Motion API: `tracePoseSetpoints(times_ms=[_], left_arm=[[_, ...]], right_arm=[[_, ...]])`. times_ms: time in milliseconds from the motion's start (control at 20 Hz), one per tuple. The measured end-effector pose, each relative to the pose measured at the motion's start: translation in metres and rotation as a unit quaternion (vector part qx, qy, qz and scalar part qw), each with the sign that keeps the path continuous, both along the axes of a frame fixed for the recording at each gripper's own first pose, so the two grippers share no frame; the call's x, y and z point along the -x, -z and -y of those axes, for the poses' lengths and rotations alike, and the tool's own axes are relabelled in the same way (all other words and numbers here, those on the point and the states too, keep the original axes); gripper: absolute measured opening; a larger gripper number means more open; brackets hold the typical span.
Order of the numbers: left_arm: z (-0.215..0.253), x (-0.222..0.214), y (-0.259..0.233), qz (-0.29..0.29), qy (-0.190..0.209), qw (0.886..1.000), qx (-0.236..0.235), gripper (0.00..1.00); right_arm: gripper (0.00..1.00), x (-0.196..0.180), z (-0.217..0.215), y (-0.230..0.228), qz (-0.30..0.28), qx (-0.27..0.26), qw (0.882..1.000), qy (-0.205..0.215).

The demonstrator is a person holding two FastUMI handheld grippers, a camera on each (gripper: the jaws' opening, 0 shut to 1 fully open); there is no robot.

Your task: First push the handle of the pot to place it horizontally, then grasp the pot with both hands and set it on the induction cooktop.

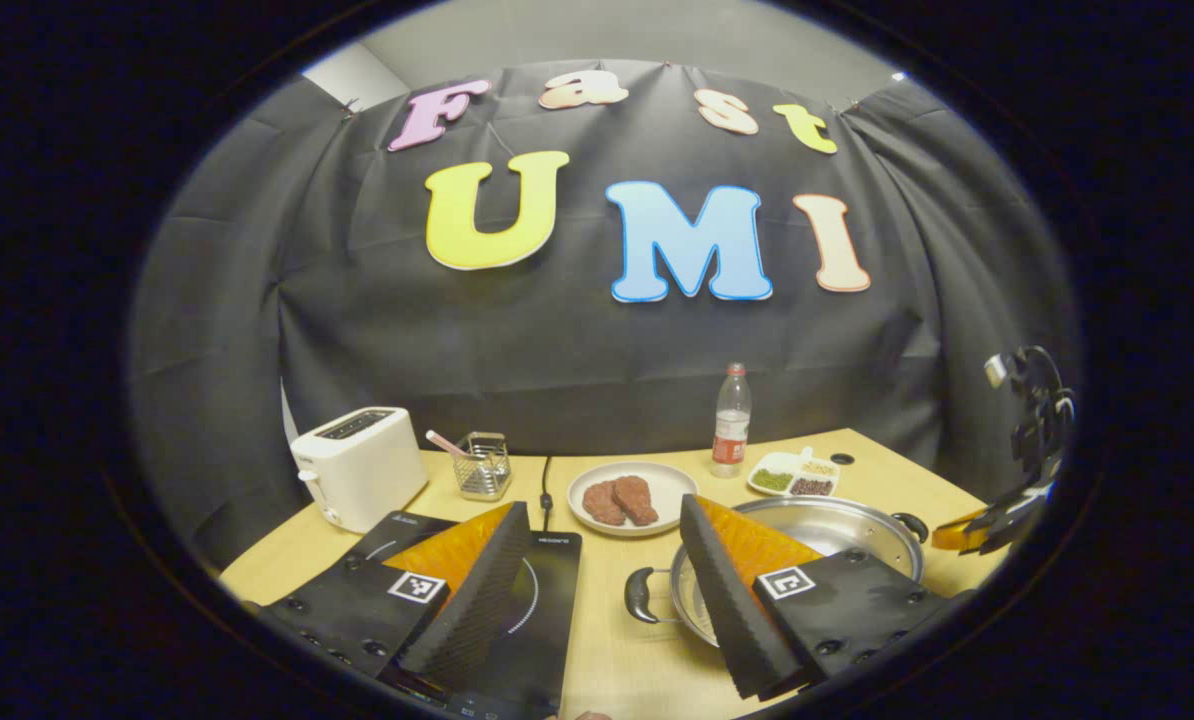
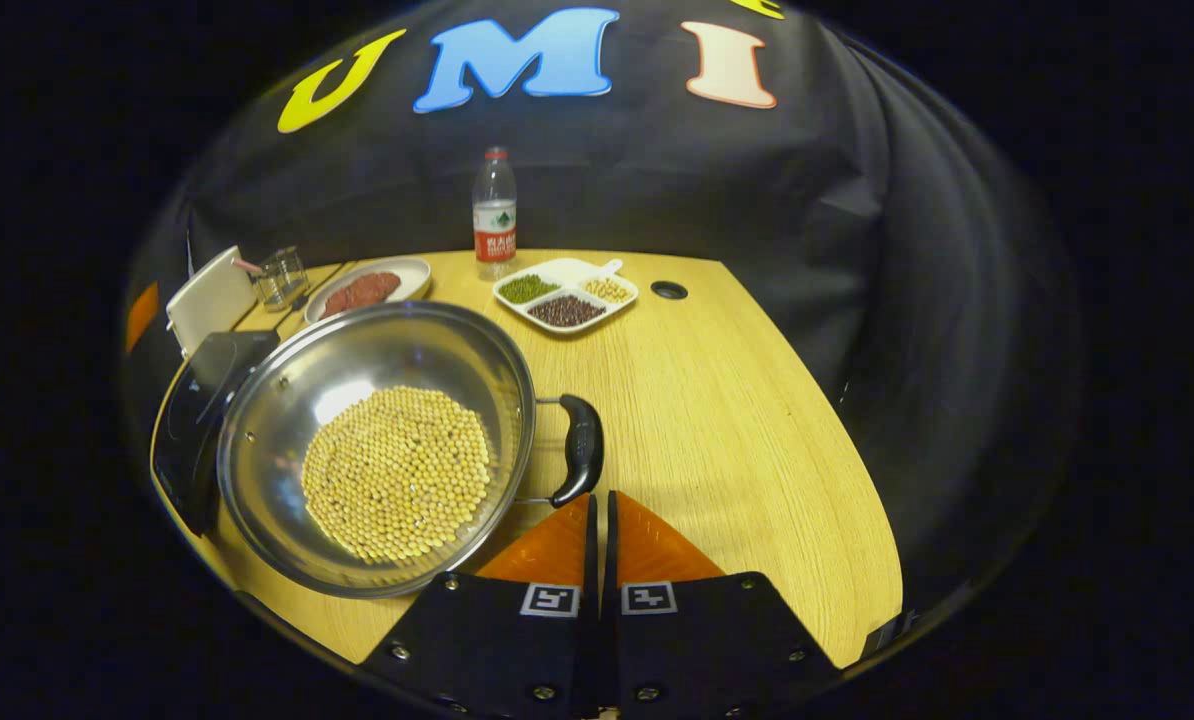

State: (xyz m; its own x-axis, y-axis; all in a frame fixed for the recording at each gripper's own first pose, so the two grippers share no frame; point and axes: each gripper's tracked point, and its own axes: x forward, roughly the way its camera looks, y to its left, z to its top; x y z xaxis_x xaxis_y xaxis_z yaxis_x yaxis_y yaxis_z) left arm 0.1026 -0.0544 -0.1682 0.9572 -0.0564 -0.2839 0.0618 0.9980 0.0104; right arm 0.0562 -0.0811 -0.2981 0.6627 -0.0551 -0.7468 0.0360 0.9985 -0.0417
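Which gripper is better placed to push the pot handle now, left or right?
Right. The right gripper, jaws closed, sits just below the pot's black handle. The left gripper is open, straddling the cooktop and pot.

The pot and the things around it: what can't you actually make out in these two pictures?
- Pot: in the left gripper view the left tool's right finger covers its bowl, hiding the beans.
- Induction cooktop: its controls are cut off at the bottom edge of the left gripper view; the pot hides most of it in the right gripper view.
- Right tool: fingers closed, near the pot handle; contact unclear.
- Bottle label: too small.
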Motion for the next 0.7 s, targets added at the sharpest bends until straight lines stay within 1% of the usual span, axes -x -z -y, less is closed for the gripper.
tracePoseSetpoints(times_ms=[50, 100, 150, 200, 250, 300, 350, 400, 500, 550, 600, 700], left_arm=[[0.004, -0.002, 0.009, -0.008, 0.005, 1.000, -0.001, 0.98], [0.008, -0.003, 0.017, -0.015, 0.010, 1.000, -0.002, 0.98], [0.011, -0.005, 0.024, -0.022, 0.015, 1.000, -0.003, 0.95], [0.016, -0.007, 0.033, -0.031, 0.023, 0.999, -0.003, 0.95], [0.021, -0.011, 0.042, -0.041, 0.030, 0.999, -0.001, 0.98], [0.025, -0.011, 0.051, -0.050, 0.037, 0.998, 0.002, 0.98], [0.029, -0.013, 0.058, -0.059, 0.043, 0.997, 0.002, 1.00], [0.031, -0.016, 0.066, -0.067, 0.046, 0.997, 0.002, 0.98], [0.036, -0.022, 0.081, -0.083, 0.052, 0.995, 0.000, 0.98], [0.037, -0.024, 0.088, -0.090, 0.052, 0.995, -0.001, 0.95], [0.039, -0.027, 0.096, -0.099, 0.053, 0.994, 0.000, 0.98], [0.043, -0.031, 0.114, -0.118, 0.053, 0.992, 0.001, 0.98]], right_arm=[[0.01, -0.003, -0.005, -0.010, 0.021, -0.017, 1.000, 0.005], [0.28, -0.007, -0.008, -0.018, 0.039, -0.034, 0.999, 0.010], [0.54, -0.012, -0.012, -0.024, 0.054, -0.047, 0.997, 0.015], [0.81, -0.016, -0.012, -0.027, 0.066, -0.051, 0.996, 0.020], [0.92, -0.020, -0.013, -0.029, 0.073, -0.051, 0.996, 0.023], [1.00, -0.022, -0.014, -0.027, 0.077, -0.046, 0.996, 0.025], [1.00, -0.024, -0.015, -0.028, 0.080, -0.042, 0.996, 0.025], [1.00, -0.025, -0.018, -0.028, 0.080, -0.039, 0.996, 0.023], [1.00, -0.030, -0.022, -0.024, 0.079, -0.032, 0.996, 0.020], [1.00, -0.032, -0.022, -0.022, 0.078, -0.028, 0.996, 0.018], [1.00, -0.034, -0.023, -0.020, 0.077, -0.024, 0.997, 0.018], [1.00, -0.038, -0.025, -0.014, 0.072, -0.019, 0.997, 0.021]])
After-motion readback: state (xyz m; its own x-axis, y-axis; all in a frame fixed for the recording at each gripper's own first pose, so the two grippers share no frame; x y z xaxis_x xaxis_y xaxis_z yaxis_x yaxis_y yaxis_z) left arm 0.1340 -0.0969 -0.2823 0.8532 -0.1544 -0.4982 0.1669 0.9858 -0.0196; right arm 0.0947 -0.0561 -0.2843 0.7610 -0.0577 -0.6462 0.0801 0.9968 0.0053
